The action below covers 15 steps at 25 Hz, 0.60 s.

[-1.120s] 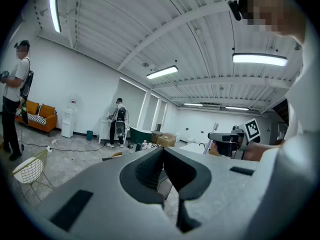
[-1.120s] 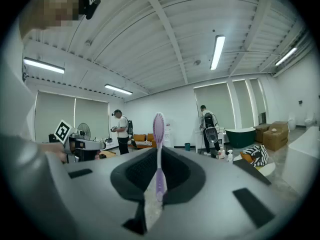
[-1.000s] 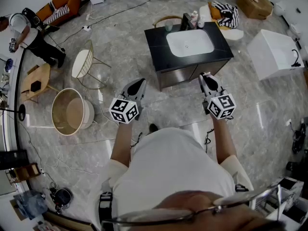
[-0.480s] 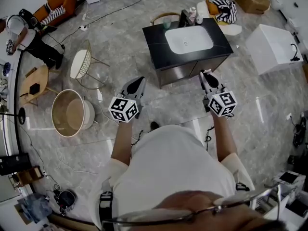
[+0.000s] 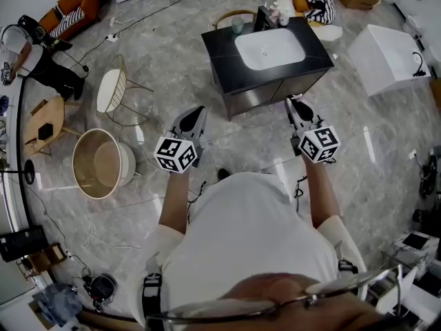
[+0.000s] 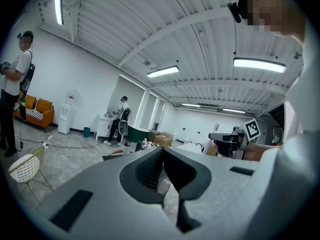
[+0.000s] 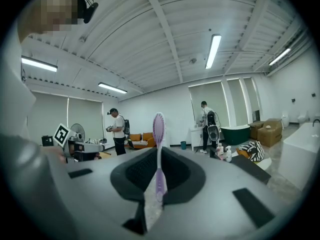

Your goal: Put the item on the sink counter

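Note:
A purple and white toothbrush (image 7: pixel 159 134) stands upright between the jaws of my right gripper (image 7: pixel 159 159), which is shut on its handle. In the head view the right gripper (image 5: pixel 294 106) is held over the floor, just short of the front right corner of the sink counter (image 5: pixel 224 64), a black top with a white basin (image 5: pixel 269 47). My left gripper (image 5: pixel 195 118) hangs level with it to the left, also short of the counter. In the left gripper view its jaws (image 6: pixel 162 156) are shut with nothing between them.
A cup (image 5: pixel 238 25) and small bottles (image 5: pixel 279 12) stand at the counter's back edge. A wire chair (image 5: pixel 114 88) and a round tub (image 5: pixel 103 163) sit on the floor to the left, a white bathtub (image 5: pixel 386 57) to the right. A person (image 5: pixel 41 57) stands far left.
The sink counter has drifted slightly up and left in the head view. Both grippers keep the same pose and the toothbrush stays gripped.

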Tool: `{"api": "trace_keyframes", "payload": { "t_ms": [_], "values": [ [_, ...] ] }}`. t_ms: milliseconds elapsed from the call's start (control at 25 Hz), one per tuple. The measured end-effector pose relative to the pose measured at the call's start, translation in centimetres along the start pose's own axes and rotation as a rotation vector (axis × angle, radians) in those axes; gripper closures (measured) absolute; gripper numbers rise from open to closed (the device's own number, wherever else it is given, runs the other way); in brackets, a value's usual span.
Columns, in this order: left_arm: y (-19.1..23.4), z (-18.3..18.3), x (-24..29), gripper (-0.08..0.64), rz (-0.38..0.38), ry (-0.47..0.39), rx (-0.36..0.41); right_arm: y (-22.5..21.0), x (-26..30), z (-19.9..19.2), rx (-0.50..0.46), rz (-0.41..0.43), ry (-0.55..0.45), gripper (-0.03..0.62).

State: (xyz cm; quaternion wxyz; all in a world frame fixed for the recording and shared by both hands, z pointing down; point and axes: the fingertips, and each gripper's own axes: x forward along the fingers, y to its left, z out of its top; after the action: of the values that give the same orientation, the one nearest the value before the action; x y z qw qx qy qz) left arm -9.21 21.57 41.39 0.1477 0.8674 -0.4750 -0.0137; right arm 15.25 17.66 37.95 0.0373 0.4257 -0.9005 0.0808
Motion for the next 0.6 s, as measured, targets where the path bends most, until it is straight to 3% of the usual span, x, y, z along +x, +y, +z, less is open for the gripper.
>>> {"api": "trace_keyframes", "payload": {
  "t_ms": [600],
  "values": [
    [3.4, -1.5, 0.1, 0.555, -0.043, 0.035, -0.027, 0.6, 1.1, -1.1, 0.027, -0.071, 0.024, 0.561]
  ]
}}
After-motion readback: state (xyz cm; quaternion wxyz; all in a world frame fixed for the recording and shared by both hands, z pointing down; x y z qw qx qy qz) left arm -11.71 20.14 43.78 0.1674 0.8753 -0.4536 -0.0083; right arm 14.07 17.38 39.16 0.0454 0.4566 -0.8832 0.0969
